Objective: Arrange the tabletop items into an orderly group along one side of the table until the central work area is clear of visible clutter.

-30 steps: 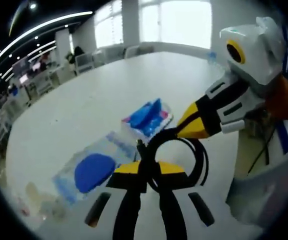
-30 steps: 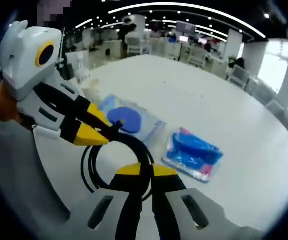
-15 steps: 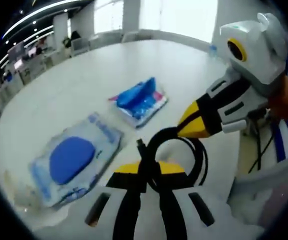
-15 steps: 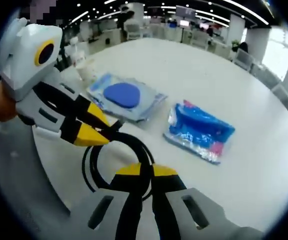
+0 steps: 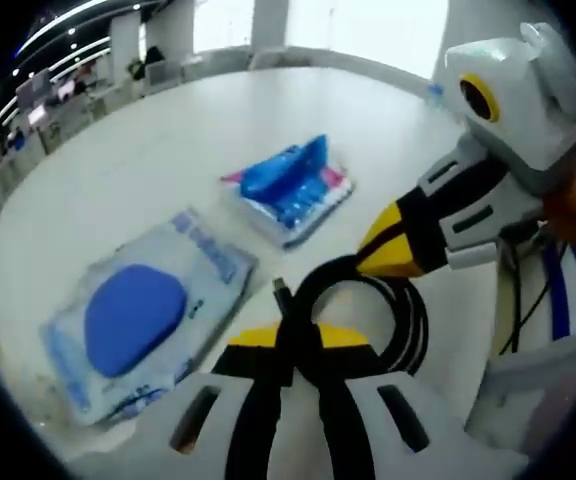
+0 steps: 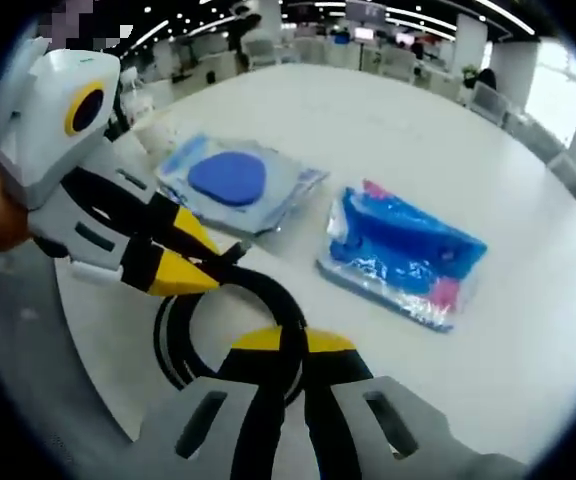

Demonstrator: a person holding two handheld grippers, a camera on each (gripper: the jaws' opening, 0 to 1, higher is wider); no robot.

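Right now the coiled black cable [image 5: 368, 320] hangs between my two claws above the near part of the white worktop [image 5: 168, 150]. My left claw [image 5: 290, 345] is closed on one side of the loop, and my right claw [image 6: 281, 350] is closed on the opposite side; each also shows in the other's view, coming in from the side with its yellow tips on the cable.

I judge the main risk to be the coil springing open. With two claws pinching one loop, if I pull them apart or let one go first, the turns could slip loose and sprawl across the middle, making more clutter. The free plug end [image 5: 280, 291] sticks out beside my left claw and could snag.

Beyond the cable lie two clear plastic packets, near each other but not touching. One flat packet [image 6: 233, 190] holds a blue oval pad [image 6: 227, 178]. The other packet [image 6: 403, 255] holds crumpled blue material with a bit of pink at an edge; what it is I cannot tell. If I lower the coil carelessly, it could drag either one.
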